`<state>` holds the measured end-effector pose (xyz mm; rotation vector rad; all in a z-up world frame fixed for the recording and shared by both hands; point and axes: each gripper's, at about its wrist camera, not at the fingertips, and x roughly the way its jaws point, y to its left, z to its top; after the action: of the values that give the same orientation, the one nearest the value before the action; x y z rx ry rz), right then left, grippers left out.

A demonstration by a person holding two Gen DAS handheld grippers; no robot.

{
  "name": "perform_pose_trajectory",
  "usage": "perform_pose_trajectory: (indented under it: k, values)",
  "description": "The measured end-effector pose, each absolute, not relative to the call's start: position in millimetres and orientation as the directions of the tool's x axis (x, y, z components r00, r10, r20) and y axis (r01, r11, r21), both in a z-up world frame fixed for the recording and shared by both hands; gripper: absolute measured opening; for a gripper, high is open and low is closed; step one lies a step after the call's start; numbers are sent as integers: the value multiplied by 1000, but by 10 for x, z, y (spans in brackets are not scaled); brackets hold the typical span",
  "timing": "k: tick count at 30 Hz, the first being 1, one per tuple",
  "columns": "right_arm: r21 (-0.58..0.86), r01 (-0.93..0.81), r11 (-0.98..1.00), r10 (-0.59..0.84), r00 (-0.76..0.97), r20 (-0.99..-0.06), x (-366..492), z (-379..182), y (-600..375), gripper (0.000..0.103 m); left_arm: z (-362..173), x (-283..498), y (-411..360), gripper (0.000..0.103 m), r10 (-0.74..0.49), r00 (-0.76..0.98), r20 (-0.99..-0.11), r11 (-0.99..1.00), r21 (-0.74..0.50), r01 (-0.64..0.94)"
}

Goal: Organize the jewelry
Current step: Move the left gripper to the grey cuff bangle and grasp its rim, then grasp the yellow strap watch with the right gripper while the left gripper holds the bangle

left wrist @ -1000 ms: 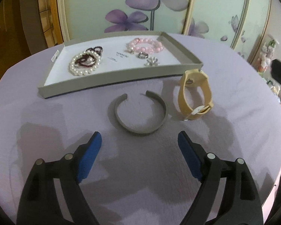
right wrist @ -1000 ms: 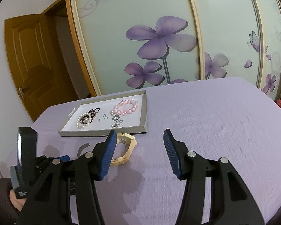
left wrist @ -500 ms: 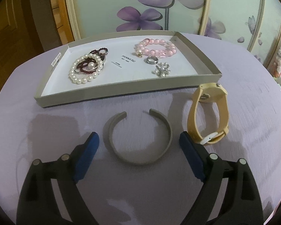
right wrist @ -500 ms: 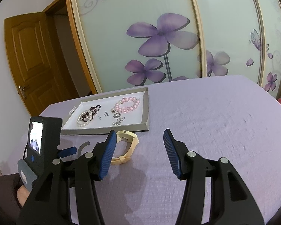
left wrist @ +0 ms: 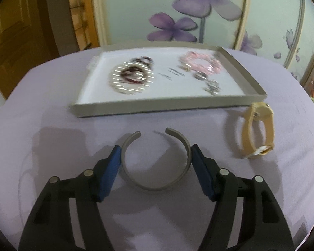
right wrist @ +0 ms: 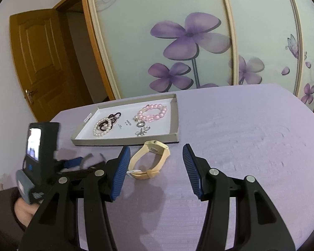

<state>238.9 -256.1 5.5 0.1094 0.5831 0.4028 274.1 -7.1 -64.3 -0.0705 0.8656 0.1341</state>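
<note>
Most pieces already lie in the tray (left wrist: 157, 108), upper frame. My left gripper (left wrist: 155, 156) is closing around the grey cuff (left wrist: 155, 186), lower centre; the watch (left wrist: 259, 133) remains, with my right gripper (right wrist: 155, 167) half open, empty.

A brown wooden door (right wrist: 41, 62) stands left of pale panels painted with purple flowers (right wrist: 188, 37).

We are looking along the left gripper (left wrist: 156, 163): two black plastic arms, each carrying two round silver screws and ending in a blue ribbed pad. The right gripper (right wrist: 155, 167) is showing the same build. At nine o'clock in the right wrist view, the left gripper's rear is showing a dark body with a small lit screen (right wrist: 34, 144) and a grey base; a dark sleeve (right wrist: 2, 205) is covering the arm below it.
</note>
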Motion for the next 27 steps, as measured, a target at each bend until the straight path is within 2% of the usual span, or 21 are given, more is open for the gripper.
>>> perform_pose_trajectory:
  k: [5, 9, 12, 14, 27]
  values:
    - [208, -372, 905, 424, 736, -527, 2405, 28, -2368, 55, -351, 2532, 326, 67, 127, 710, -692, 980, -24, -198]
    - [201, -403, 893, 444, 714, -541, 2392, -9, -2187, 63, -84, 2362, 546, 67, 153, 774, -614, 976, -30, -217]
    - [202, -416, 887, 453, 695, -558, 2377, -55, -2088, 75, 60, 2254, 647, 67, 156, 807, -569, 975, -42, -218]
    - [204, -413, 888, 451, 688, -569, 2375, -86, -2057, 78, 122, 2198, 688, 67, 153, 826, -543, 976, -46, -211]
    - [146, -306, 941, 325, 692, -645, 2578, -224, -1931, 85, 154, 2098, 679, 67, 126, 850, -512, 984, -46, -174]
